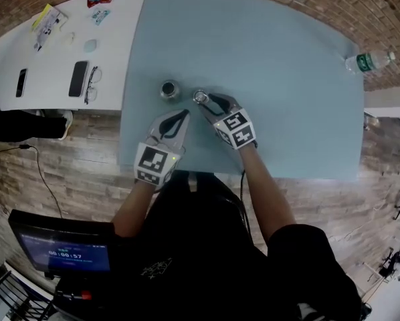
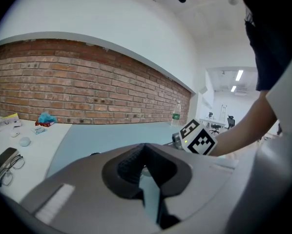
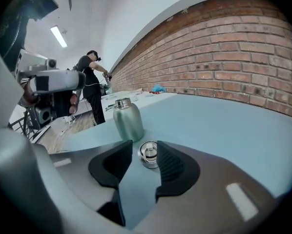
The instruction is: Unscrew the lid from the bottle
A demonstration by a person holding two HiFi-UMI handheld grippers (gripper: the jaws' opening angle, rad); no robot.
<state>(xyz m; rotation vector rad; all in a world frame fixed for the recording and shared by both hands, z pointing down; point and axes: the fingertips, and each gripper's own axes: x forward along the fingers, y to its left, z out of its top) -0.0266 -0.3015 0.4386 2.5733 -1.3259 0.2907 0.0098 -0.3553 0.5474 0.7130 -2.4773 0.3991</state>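
A small steel bottle (image 1: 169, 89) stands upright on the blue table (image 1: 273, 79) with its neck bare. Its lid (image 1: 201, 97), a round metal cap with a ring on top, lies on the table just to the bottle's right. My right gripper (image 1: 209, 103) is at the lid with its jaws partly apart. In the right gripper view the lid (image 3: 149, 153) shows between the fingertips, a gap at the left pad, and the bottle (image 3: 128, 121) stands behind it. My left gripper (image 1: 175, 118) hangs nearer me, below the bottle, shut on nothing (image 2: 145, 165).
A plastic water bottle (image 1: 368, 61) lies at the table's far right corner. To the left, a white table (image 1: 26, 59) carries a phone (image 1: 79, 78), glasses (image 1: 91, 84) and small items. A monitor (image 1: 66, 249) sits at the lower left. A person (image 3: 91, 79) stands in the distance.
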